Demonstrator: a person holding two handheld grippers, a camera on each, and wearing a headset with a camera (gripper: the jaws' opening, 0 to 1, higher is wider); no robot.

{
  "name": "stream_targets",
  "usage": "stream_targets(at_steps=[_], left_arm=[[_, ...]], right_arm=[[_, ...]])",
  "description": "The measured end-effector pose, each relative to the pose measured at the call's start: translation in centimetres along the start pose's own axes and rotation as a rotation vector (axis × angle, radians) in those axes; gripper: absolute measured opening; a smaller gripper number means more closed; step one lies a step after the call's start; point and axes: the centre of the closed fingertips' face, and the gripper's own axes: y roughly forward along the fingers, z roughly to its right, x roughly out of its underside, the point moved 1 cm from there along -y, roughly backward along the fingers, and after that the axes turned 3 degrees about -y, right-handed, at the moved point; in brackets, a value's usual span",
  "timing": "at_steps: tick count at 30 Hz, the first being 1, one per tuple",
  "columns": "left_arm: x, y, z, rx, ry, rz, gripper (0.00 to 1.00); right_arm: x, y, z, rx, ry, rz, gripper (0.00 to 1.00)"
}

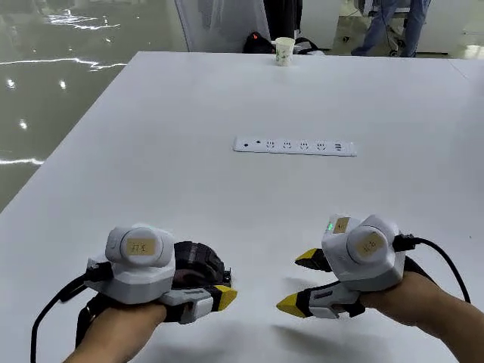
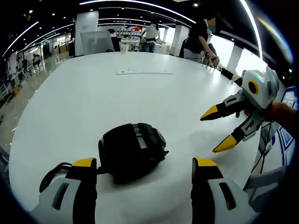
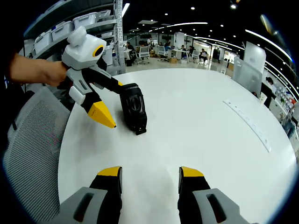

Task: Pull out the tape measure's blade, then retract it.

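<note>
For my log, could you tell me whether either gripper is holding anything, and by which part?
Nothing is held. The tape measure lies on the table between the left gripper's open jaws, not clamped; the right gripper is open and empty.

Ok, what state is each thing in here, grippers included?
Tape measure: lying on the table, no blade pulled out.
Left gripper: open, fingers either side of the tape measure, not closed on it.
Right gripper: open, empty.
Power strip: flat, nothing plugged in.
Paper cup: upright at the far edge.
</note>
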Motion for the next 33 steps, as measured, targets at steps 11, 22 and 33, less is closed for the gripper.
stream_targets(at_steps=[11,22,33], left_arm=[[-0.1,-1.2,-0.3,0.023,0.026,0.035,0.81],[0.1,-2.7,-0.3,0.065,0.052,0.099,0.83],[0.8,-3.7,0.2,0.1,0.111,0.132,0.86]], right_arm=[[0.9,-1.4,-0.4,0.03,0.032,0.012,0.5],[1.7,-2.8,-0.9,0.071,0.075,0.053,0.55],[2.8,-4.2,-1.6,0.122,0.107,0.098,0.64]])
